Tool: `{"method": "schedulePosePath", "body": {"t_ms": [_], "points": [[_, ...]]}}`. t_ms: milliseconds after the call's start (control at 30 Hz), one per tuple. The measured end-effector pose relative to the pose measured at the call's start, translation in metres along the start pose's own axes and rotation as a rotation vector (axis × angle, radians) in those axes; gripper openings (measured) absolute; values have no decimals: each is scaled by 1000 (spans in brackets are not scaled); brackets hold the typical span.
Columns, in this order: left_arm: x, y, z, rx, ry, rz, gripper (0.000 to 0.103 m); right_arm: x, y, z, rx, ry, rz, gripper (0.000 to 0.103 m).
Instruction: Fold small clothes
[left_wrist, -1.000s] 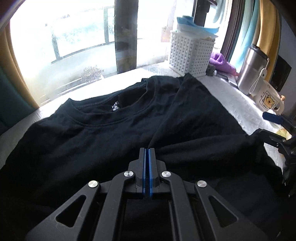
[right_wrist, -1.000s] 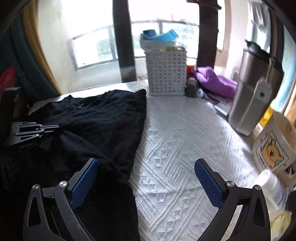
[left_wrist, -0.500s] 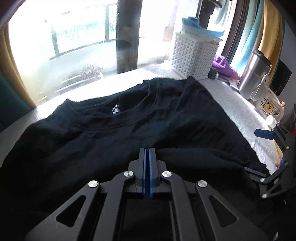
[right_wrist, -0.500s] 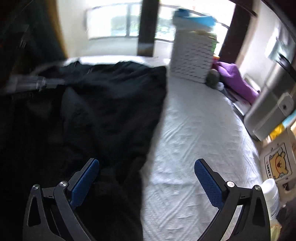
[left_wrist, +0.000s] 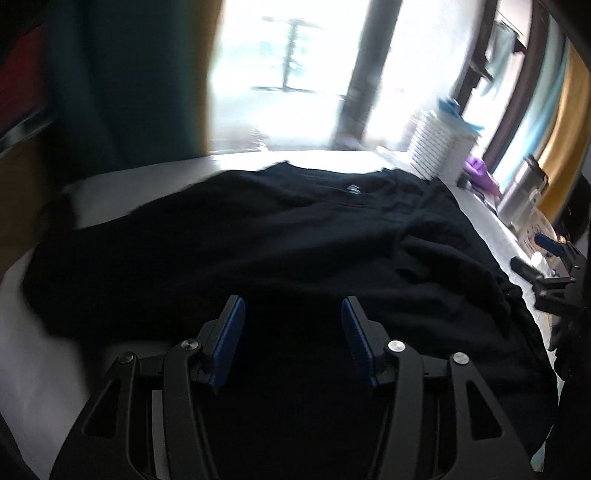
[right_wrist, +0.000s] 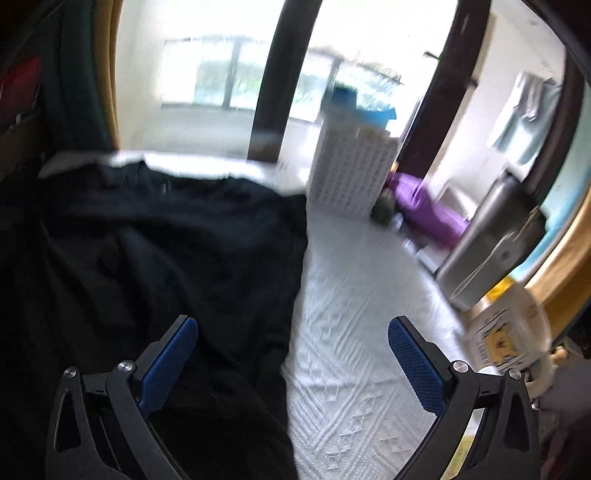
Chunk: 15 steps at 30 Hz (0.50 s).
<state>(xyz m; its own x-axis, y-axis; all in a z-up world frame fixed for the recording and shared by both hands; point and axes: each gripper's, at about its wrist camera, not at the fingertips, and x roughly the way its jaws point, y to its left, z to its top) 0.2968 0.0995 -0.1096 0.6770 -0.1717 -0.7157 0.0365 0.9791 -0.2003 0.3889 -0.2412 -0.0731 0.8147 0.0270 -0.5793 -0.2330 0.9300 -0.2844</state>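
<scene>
While just opening, left tongs (left_wrist: 291, 332) empty | over black shirt (left_wrist: 295, 236)

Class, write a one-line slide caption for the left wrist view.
Left gripper, jaws just opened and empty, above a black shirt on the white cloth.

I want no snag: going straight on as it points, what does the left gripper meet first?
Probably the black T-shirt: the left gripper, jaws just opened with nothing pinched, points down at it. Depth unclear.
</scene>
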Motion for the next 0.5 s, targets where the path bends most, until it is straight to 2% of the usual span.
{"method": "schedulePosePath", "body": {"t_ms": [167, 300, 400, 500], "points": [[-32, 38, -15, -105, -53, 45, 54, -17, 23, 22, 2, -50, 75, 103], [-29, 43, -21, -169, -65, 46, 58, -14, 41, 28, 0, -42, 104, 103], [-24, 41, -17, -181, -87, 111, 61, -14, 50, 29, 0, -34, 128, 103], [-30, 57, -18, -287, -122, 170, 61, -14, 52, 26, -2, -34, 146, 103]]}}
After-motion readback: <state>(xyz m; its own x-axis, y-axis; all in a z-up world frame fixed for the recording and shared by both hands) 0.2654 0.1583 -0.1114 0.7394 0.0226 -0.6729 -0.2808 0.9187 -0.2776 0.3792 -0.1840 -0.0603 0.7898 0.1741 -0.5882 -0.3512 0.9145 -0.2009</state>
